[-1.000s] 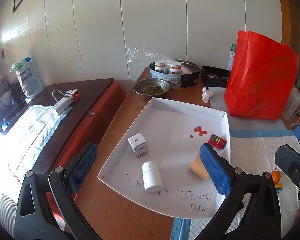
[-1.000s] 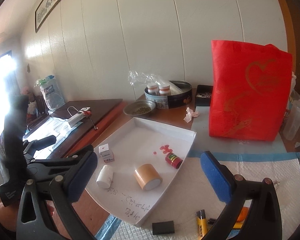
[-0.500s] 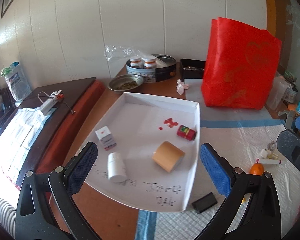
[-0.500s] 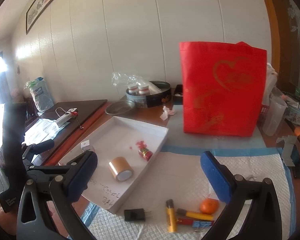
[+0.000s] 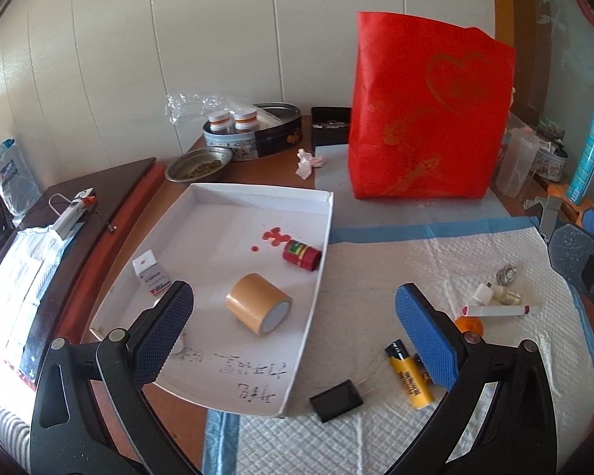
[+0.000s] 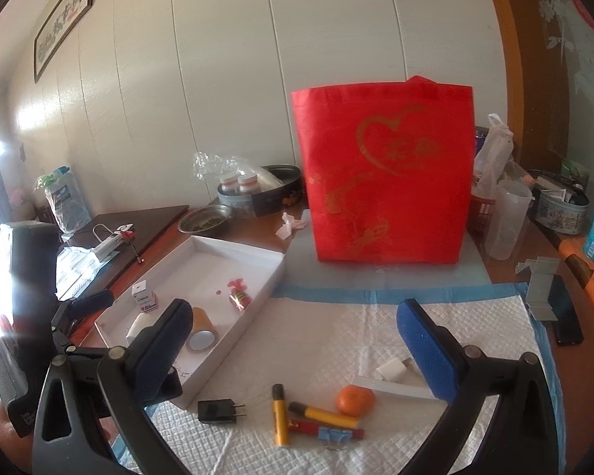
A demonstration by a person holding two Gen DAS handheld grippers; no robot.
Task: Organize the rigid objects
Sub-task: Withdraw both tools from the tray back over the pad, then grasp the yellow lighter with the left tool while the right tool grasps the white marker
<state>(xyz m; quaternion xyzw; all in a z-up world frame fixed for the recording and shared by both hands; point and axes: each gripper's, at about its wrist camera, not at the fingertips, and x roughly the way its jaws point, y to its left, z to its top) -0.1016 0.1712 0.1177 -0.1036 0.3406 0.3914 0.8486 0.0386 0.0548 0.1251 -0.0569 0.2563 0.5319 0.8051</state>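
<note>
My two grippers, left [image 5: 295,324] and right [image 6: 293,330], are wide open and empty, and have swung right from the tray [image 5: 320,273] toward the orange [image 6: 355,399].

A white tray [image 5: 316,198] holds a tape roll [image 5: 257,303] near its right wall and a red bottle [image 5: 301,255]; the left gripper [image 5: 293,336] hovers spread wide, empty.

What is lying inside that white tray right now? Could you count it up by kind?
In the white tray:
Brown tape roll: 1
Small red bottle: 1
Small white box: 1
White bottle: 1
Total: 4
The red specks are too small to identify, so they are not counted.
</note>
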